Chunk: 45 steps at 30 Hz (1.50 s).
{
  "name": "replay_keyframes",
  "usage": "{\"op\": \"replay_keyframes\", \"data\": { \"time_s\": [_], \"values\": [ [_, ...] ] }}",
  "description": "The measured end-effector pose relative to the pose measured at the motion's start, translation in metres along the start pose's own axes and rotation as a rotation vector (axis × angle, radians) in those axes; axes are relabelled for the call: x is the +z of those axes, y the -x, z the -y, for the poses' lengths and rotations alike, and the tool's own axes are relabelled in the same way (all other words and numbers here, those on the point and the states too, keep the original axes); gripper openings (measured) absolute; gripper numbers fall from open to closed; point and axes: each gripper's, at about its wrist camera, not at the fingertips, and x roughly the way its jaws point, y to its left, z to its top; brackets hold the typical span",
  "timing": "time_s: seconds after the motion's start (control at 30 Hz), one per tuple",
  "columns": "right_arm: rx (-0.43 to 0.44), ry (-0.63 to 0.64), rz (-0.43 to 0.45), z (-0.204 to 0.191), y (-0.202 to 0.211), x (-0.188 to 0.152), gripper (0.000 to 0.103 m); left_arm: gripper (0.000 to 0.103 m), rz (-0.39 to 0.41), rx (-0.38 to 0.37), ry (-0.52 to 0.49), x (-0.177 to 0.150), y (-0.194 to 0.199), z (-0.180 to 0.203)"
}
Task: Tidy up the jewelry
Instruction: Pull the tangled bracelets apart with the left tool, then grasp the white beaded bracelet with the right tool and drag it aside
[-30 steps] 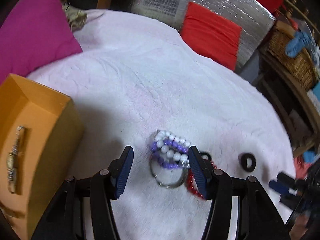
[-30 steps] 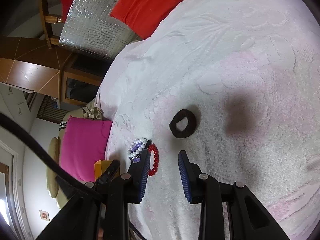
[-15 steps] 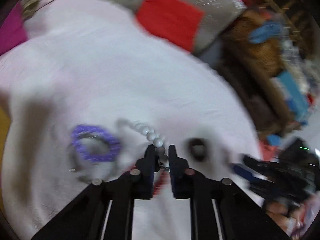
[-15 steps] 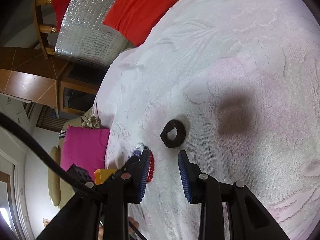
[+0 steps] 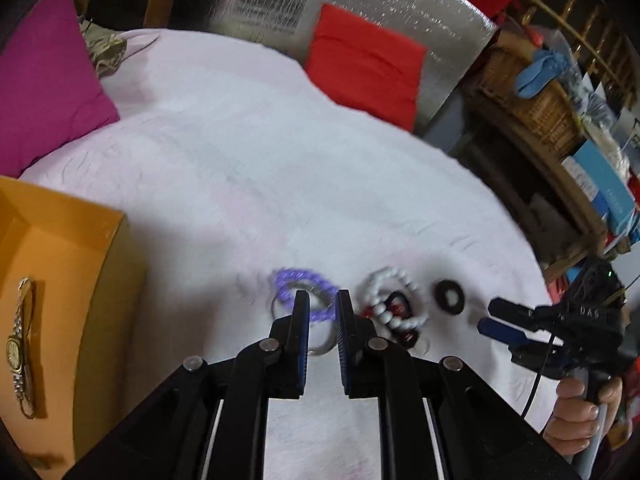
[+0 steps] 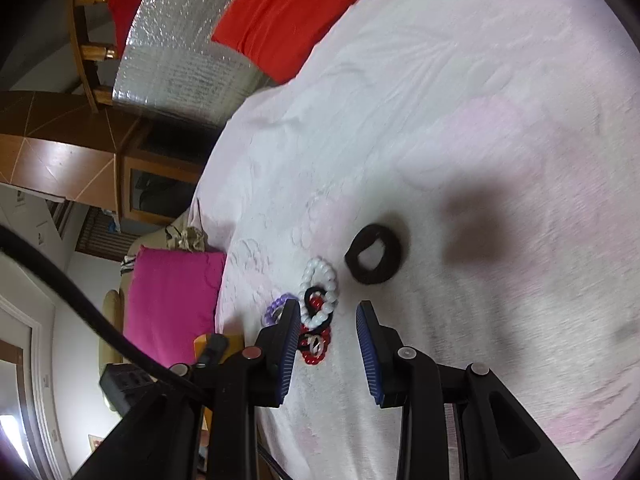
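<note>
Jewelry lies on a white bedspread (image 5: 240, 168). A purple bead bracelet (image 5: 304, 288) lies over a silver bangle (image 5: 320, 346), just beyond my left gripper (image 5: 322, 300), whose jaws are narrowly apart with nothing between them. Right of it a white bead bracelet (image 5: 394, 300) lies over a red bead bracelet (image 5: 400, 312), then a black hair tie (image 5: 450, 297). My right gripper (image 6: 328, 312) is open and empty, near the white bracelet (image 6: 320, 292), red beads (image 6: 314, 350) and hair tie (image 6: 374, 254). An orange box (image 5: 60, 280) at the left holds a gold watch (image 5: 18, 344).
A magenta cushion (image 5: 44, 92) lies at the bed's far left, a red cushion (image 5: 362, 64) against a silver foil panel (image 5: 400, 4) at the back. A wicker basket and shelves (image 5: 540, 104) stand to the right. The right gripper shows in the left view (image 5: 504, 320).
My left gripper closed on the white bracelet, pulled it right off the purple one, then let it go. The white bracelet now lies over the red beads. The right gripper moved closer to the pile.
</note>
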Motion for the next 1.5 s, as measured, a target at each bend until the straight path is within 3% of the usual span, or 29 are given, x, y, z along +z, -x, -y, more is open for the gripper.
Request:
{"op": "replay_keyframes", "data": {
  "time_s": [0.17, 0.3, 0.4, 0.47, 0.5, 0.6, 0.77, 0.83, 0.9, 1.03, 1.17, 1.37, 1.5],
  "values": [
    [-0.015, -0.037, -0.027, -0.003, -0.031, -0.002, 0.033, 0.012, -0.043, 0.029, 0.003, -0.009, 0.003, -0.007],
    [-0.054, -0.094, -0.026, 0.004, -0.058, 0.004, 0.033, 0.012, -0.061, 0.032, -0.041, -0.011, 0.0, 0.001],
    [-0.037, -0.102, 0.005, 0.002, -0.069, 0.008, 0.033, 0.012, -0.06, 0.036, -0.082, -0.012, 0.0, 0.008],
    [-0.077, -0.048, 0.018, -0.006, -0.073, 0.009, 0.012, 0.012, -0.06, 0.044, -0.094, -0.013, 0.0, 0.008],
    [-0.114, -0.013, 0.021, -0.011, -0.075, 0.008, 0.011, 0.012, -0.061, 0.048, -0.093, -0.013, 0.0, 0.006],
    [-0.146, 0.016, 0.051, -0.015, -0.066, 0.007, 0.011, 0.012, -0.06, 0.057, -0.094, -0.013, -0.001, 0.004],
    [-0.095, 0.016, 0.115, -0.009, -0.024, 0.015, 0.011, 0.013, -0.052, 0.041, -0.143, -0.017, -0.003, 0.022],
    [-0.084, 0.011, 0.117, -0.002, -0.006, 0.018, 0.011, 0.023, -0.046, 0.033, -0.171, -0.019, -0.005, 0.035],
    [-0.103, 0.004, 0.121, 0.008, 0.011, 0.018, 0.011, 0.045, -0.029, 0.027, -0.198, -0.021, -0.006, 0.049],
    [-0.14, -0.012, 0.139, 0.026, 0.037, 0.026, 0.011, 0.051, -0.006, 0.019, -0.249, -0.025, -0.011, 0.074],
    [-0.185, -0.06, 0.157, 0.054, 0.055, 0.035, 0.011, 0.052, -0.043, 0.033, -0.275, -0.031, -0.029, 0.09],
    [-0.198, -0.096, 0.172, 0.075, 0.072, 0.044, 0.011, 0.048, -0.056, 0.046, -0.294, -0.033, -0.046, 0.102],
    [-0.169, -0.122, 0.217, 0.082, 0.086, 0.049, 0.011, 0.012, -0.077, 0.023, -0.325, -0.034, -0.056, 0.111]
  ]
}}
